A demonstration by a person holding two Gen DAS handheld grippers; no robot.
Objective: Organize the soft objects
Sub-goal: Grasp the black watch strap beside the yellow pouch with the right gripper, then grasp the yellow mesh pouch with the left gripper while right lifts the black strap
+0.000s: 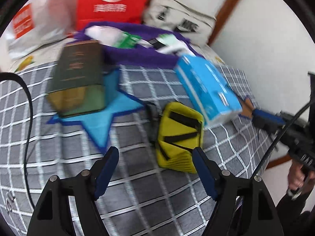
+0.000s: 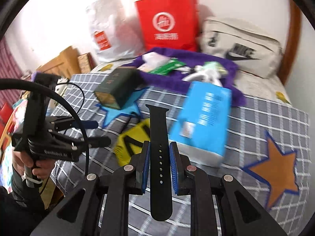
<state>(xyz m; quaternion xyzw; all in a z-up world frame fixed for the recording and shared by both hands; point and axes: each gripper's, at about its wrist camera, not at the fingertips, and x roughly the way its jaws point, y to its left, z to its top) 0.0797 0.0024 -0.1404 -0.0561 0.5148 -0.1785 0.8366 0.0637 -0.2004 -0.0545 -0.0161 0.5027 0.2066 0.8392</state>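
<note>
You've got the whole bed in front of you — a grey checked blanket [image 2: 256, 118] with star patches, and that's the biggest thing going. At the far edge a red paper bag [image 2: 167, 21] stands against the wall, a white plastic bag [image 2: 110, 29] to its left and a beige Nike bag [image 2: 242, 45] to its right. Just in front of them sits a purple fuzzy cloth [image 2: 196, 59] with some white and green packets on it, too blurred to tell what they are. Nearer you, a blue tissue pack [image 2: 204, 118] lies on the right of the blanket, and a dark green box [image 2: 118, 86] rests on a light blue star patch [image 1: 110, 110] to the left. Between those two is a yellow pouch [image 1: 181, 135] with black straps, flat on the blanket.

Your left gripper [image 1: 155, 157] hangs above the blanket with its jaws spread wide and nothing between them — the yellow pouch lies just beyond its right finger. Your right gripper [image 2: 159, 151] is narrowed onto a black watch strap [image 2: 159, 157], pads pinching its sides, the strap pointing away toward the pouch with its near end hanging free below the jaws.
</note>
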